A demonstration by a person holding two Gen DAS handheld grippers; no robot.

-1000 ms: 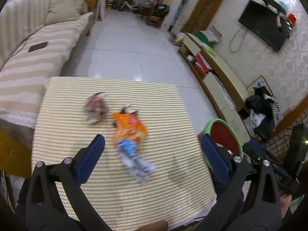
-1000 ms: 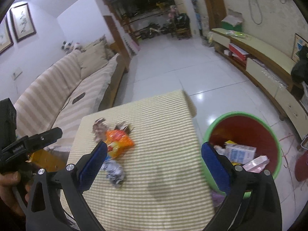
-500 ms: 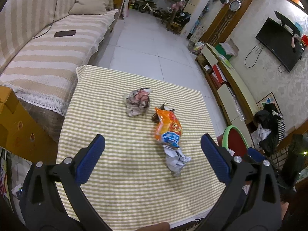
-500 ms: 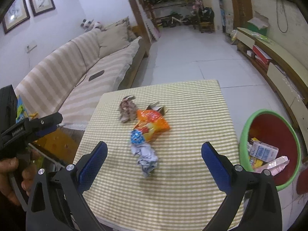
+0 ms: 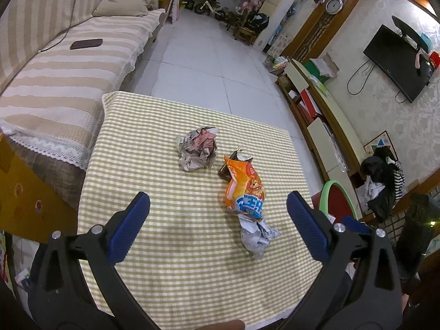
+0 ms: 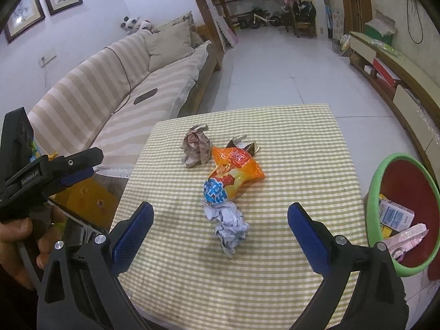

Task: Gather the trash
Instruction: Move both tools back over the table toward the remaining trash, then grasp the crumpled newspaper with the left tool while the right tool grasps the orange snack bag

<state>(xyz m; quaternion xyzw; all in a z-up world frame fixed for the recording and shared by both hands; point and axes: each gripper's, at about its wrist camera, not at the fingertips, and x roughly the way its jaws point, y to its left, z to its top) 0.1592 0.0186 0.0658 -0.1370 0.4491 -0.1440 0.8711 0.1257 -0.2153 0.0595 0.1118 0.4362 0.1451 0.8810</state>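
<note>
Hovering tongs [image 6: 220, 231], spread above wrappers [image 6: 232, 176]

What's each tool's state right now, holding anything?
Left tool: open, holding nothing, above the checked table.
Right tool: open, holding nothing, white paper wad ahead.

A crumpled grey-and-pink paper wad [image 5: 198, 149] lies on the checked bench. Just beside it an orange-and-blue foil snack bag [image 5: 244, 187] lies flat (a dark wrapper [image 5: 227, 167] peeks from under it), touching a crumpled white paper ball [image 6: 228, 226] at its blue end.
</note>
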